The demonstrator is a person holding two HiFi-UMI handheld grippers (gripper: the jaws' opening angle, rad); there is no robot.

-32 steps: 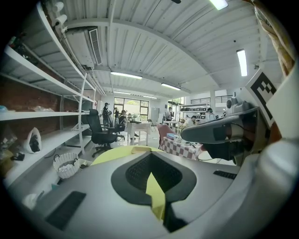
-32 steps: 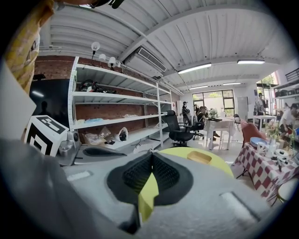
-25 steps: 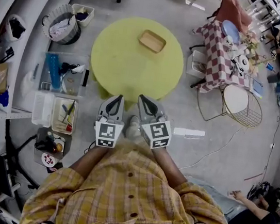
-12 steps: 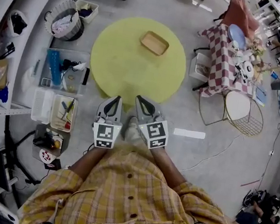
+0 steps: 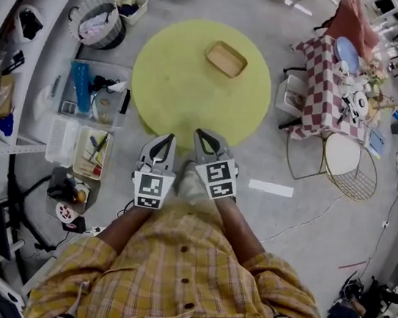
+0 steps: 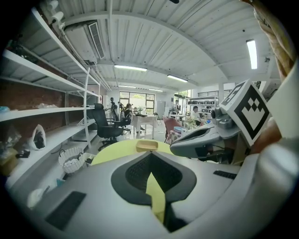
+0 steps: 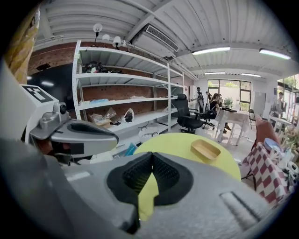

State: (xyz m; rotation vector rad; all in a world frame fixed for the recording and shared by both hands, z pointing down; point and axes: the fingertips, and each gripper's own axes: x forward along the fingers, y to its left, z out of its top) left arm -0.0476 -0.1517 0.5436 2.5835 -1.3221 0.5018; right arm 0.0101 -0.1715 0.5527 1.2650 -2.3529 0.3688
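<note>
I hold my left gripper (image 5: 164,142) and right gripper (image 5: 202,136) side by side, both pinched closed on nothing, short of the round yellow table (image 5: 173,84), where the shallow tan tray (image 5: 226,59) sits, probably light and stiff, best pinched by its near rim.

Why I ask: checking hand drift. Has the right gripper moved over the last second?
Yes: against the yellow table in the head view, the right gripper has edged leftward, closer to the left gripper.

White shelving (image 7: 121,99), grey floor (image 5: 307,230)
</note>
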